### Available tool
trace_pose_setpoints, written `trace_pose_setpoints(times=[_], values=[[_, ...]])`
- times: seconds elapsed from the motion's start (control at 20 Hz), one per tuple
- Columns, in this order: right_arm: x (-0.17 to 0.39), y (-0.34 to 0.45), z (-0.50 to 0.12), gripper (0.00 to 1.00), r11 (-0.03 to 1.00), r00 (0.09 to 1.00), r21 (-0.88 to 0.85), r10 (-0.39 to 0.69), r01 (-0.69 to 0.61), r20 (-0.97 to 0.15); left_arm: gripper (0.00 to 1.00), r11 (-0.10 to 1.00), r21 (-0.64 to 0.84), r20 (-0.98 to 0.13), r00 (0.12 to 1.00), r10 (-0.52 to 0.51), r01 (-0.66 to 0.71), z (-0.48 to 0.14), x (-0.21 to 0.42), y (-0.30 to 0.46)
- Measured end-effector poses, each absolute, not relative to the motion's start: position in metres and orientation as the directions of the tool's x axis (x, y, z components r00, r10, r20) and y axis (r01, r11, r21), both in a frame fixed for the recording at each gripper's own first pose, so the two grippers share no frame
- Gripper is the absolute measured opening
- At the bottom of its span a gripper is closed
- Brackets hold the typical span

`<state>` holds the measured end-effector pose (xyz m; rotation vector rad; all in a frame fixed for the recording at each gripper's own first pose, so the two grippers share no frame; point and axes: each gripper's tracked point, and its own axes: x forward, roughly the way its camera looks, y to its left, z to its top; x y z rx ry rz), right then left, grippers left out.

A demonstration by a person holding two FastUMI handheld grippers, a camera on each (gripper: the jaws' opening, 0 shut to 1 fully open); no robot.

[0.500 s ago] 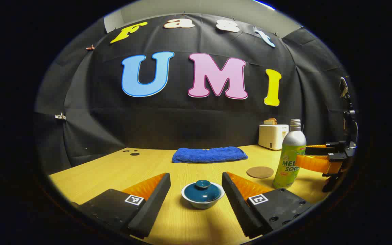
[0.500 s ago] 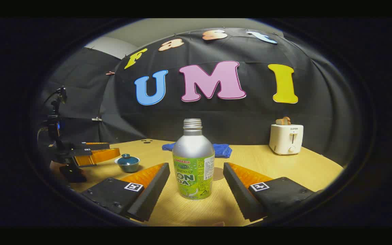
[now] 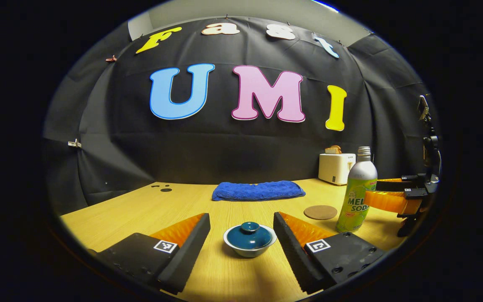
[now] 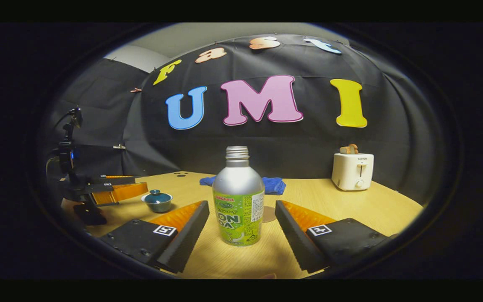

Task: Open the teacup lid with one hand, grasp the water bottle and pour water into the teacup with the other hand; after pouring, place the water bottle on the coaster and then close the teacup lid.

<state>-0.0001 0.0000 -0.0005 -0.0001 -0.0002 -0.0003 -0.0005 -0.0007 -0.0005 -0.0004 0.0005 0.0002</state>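
Left gripper [image 3: 241, 235] spread wide, teacup [image 3: 250, 240] between the fingers, untouched, lid [image 3: 248, 234] on. Risk: closing low would pinch the bowl, not the small knob, so cup and lid lift together. Coaster [image 3: 320, 212] bare, just left of the water bottle [image 3: 358, 194]. Right gripper [image 4: 241, 226] also spread, straddling the upright, uncapped bottle without contact. Risk: an off-centre squeeze tips it and spills on the counter [image 4: 371, 205].

The water bottle [image 4: 238, 200] hides most of the coaster [image 4: 270, 214] and the blue towel's [image 4: 274, 185] middle.
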Motion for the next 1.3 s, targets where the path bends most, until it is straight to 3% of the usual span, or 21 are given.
trace_pose_setpoints(times=[0.25, 0.4, 0.6, 0.75, 1.0, 1.3], values=[[0.0, 0.0, -0.001, 0.98, 1.0, 1.0, 0.0, 0.0, 0.0, 0.0, 0.96, 1.0, 0.0, -0.001, 1.0, -0.003, 0.003, -0.001, 0.0, -0.001], [0.0, -0.001, -0.001, 0.98, 1.0, 1.0, 0.0, 0.0, 0.0, 0.0, 0.96, 0.998, 0.006, -0.004, 0.998, -0.066, 0.066, 0.0, 0.0, -0.011], [0.0, -0.001, -0.002, 0.98, 1.0, 1.0, 0.0, 0.0, 0.0, 0.001, 0.96, 0.998, 0.029, -0.077, 0.995, -0.059, 0.062, -0.011, 0.017, -0.009], [0.0, 0.0, -0.001, 0.99, 1.0, 1.0, 0.0, 0.0, 0.0, 0.001, 0.84, 0.997, 0.053, -0.123, 0.991, -0.049, 0.056, -0.018, 0.03, -0.005], [0.0, -0.001, -0.001, 0.98, 1.0, 1.0, 0.001, 0.0, 0.0, 0.001, 0.75, 0.994, 0.082, -0.151, 0.986, -0.064, 0.077, -0.022, 0.037, -0.01], [-0.001, 0.0, -0.001, 0.98, 1.0, 1.0, 0.0, 0.006, -0.006, 0.0, 0.48, 0.989, 0.107, -0.191, 0.979, -0.076, 0.098, -0.029, 0.041, -0.016]])
